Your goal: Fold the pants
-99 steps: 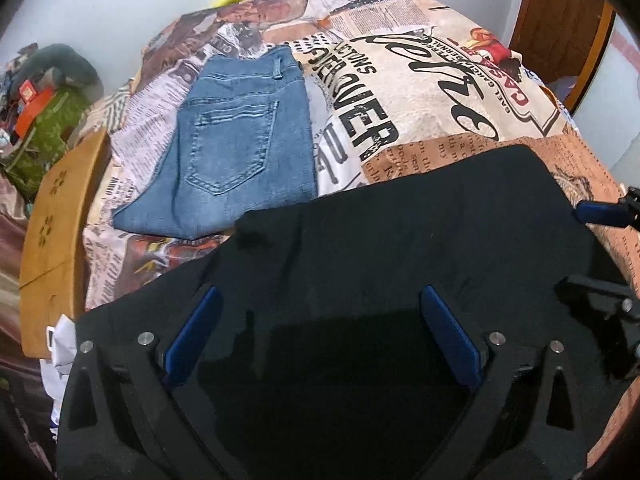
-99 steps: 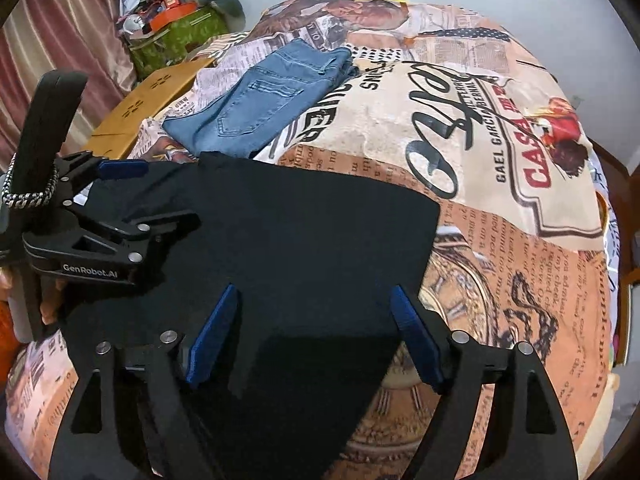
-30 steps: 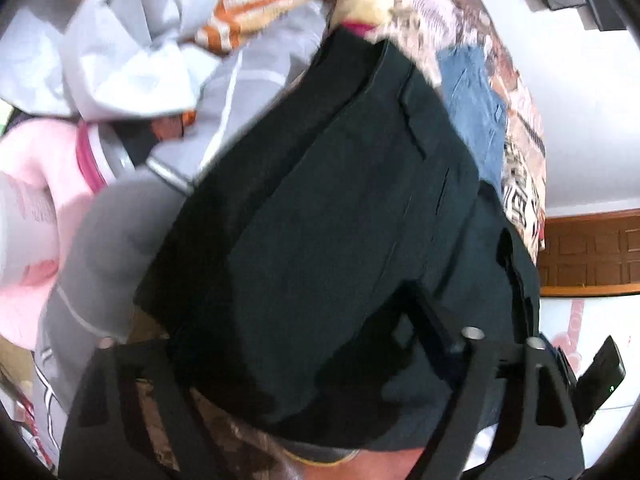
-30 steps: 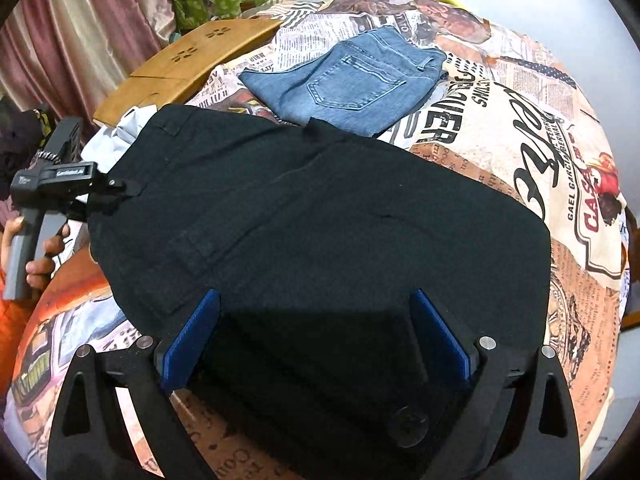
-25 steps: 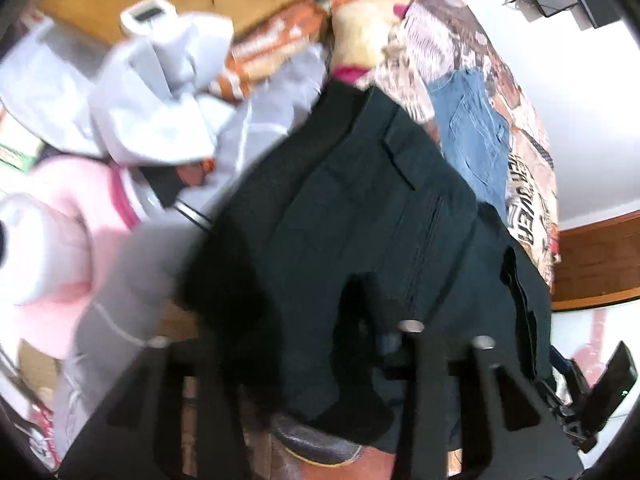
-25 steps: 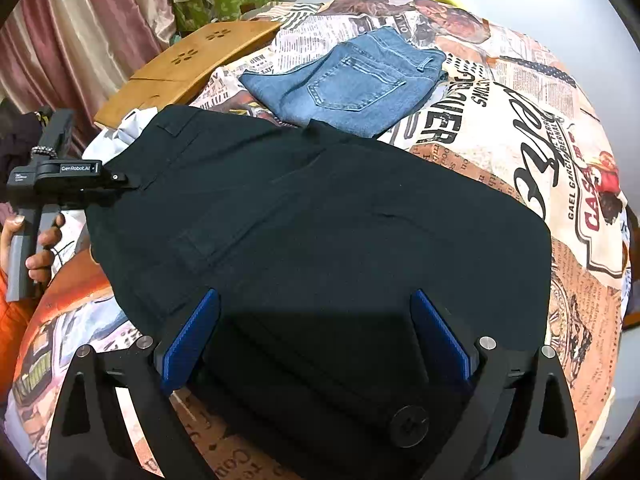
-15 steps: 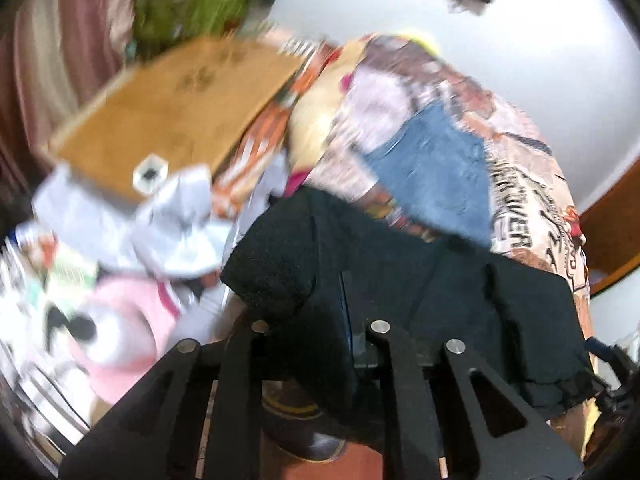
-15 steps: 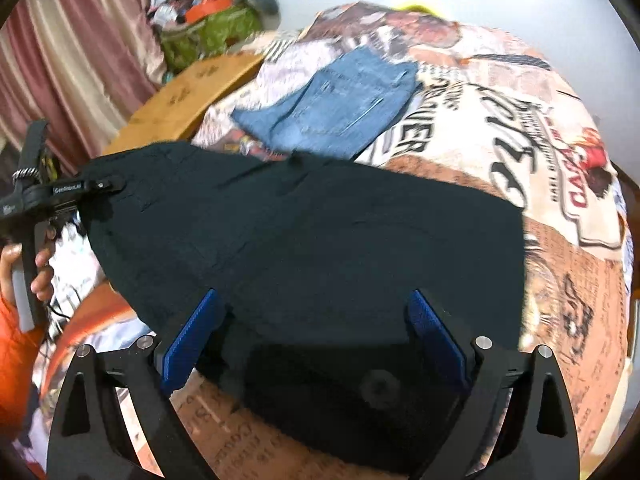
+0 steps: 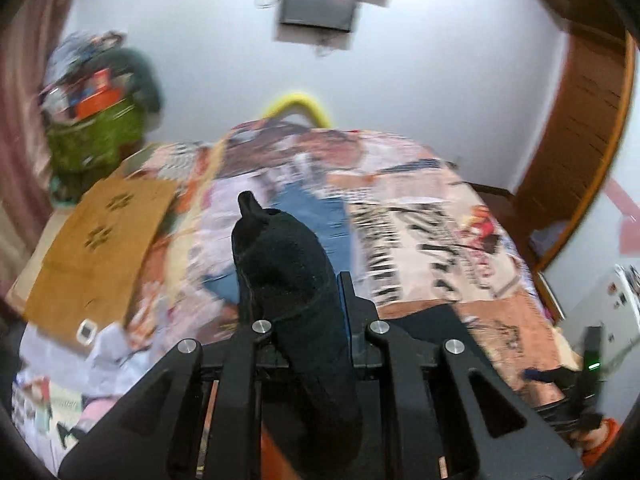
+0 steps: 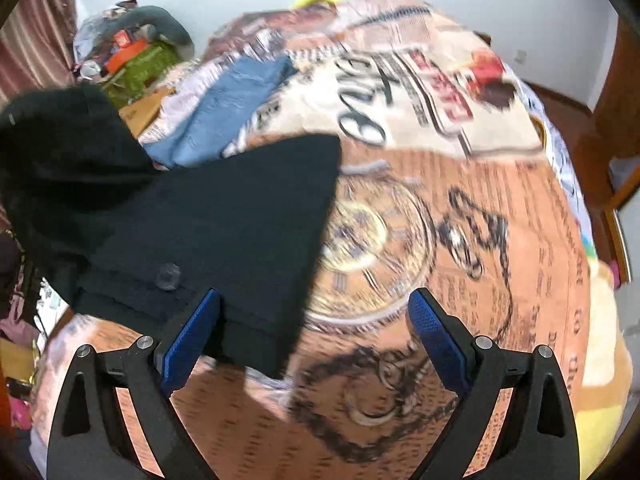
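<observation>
The black pants lie on the printed bedspread, with the waistband and its button near me. My left gripper is shut on a bunch of the black pants and holds it lifted above the bed; the raised fabric shows at the left in the right wrist view. My right gripper is open, its left blue pad touching the edge of the pants, its right pad over the bare bedspread.
Folded blue jeans lie farther back on the bed. A wooden board and a green basket of clutter stand at the left. A wooden door frame is at the right. Loose clothes lie beside the bed.
My left gripper has closed on the pants' edge and lifted it up, swinging toward the bed. My right gripper has moved right, so that only its left pad is over the pants.
</observation>
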A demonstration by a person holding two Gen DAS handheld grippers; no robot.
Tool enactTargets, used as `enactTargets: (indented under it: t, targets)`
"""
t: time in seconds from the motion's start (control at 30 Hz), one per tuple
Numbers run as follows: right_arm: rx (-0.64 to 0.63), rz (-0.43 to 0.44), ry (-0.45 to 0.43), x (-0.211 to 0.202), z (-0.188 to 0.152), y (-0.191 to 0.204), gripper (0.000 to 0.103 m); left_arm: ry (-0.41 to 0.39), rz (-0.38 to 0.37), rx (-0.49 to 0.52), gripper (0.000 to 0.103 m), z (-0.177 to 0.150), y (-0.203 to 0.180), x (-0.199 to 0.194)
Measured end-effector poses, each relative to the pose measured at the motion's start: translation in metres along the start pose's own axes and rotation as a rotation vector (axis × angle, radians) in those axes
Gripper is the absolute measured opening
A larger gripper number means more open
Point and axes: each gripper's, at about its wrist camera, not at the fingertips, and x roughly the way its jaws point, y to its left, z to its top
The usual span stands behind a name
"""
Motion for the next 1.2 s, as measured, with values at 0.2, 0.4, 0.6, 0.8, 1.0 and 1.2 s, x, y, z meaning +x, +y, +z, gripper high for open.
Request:
enactTargets:
  t: [0.2,0.4,0.6,0.8,1.0,1.2]
  targets:
    - [0.01,0.038,0.007,0.004,-0.006,-0.008,0.094,0.033,-0.157,0.106,0.015,0.006,-0.082,0.022]
    - [0.001,0.048,0.003,0.001,-0.009,-0.009,0.094,0.19,-0.311,0.121,0.015,-0.014,-0.13,0.065]
    - [0.009,0.051,-0.005,-0.007,-0.014,-0.012,0.093,0.282,-0.381,0.223,0.018,-0.045,-0.163,0.072]
    - [0.017,0.044,-0.033,-0.02,-0.018,-0.013,0.093,0.271,-0.419,0.299,0.048,-0.048,-0.177,0.05]
    - [0.005,0.019,-0.068,-0.039,-0.019,-0.012,0.093,0.198,-0.388,0.253,0.072,-0.026,-0.153,0.035]
    - [-0.005,0.012,-0.119,-0.062,-0.019,-0.011,0.093,0.171,-0.204,0.191,0.079,-0.004,-0.101,0.051]
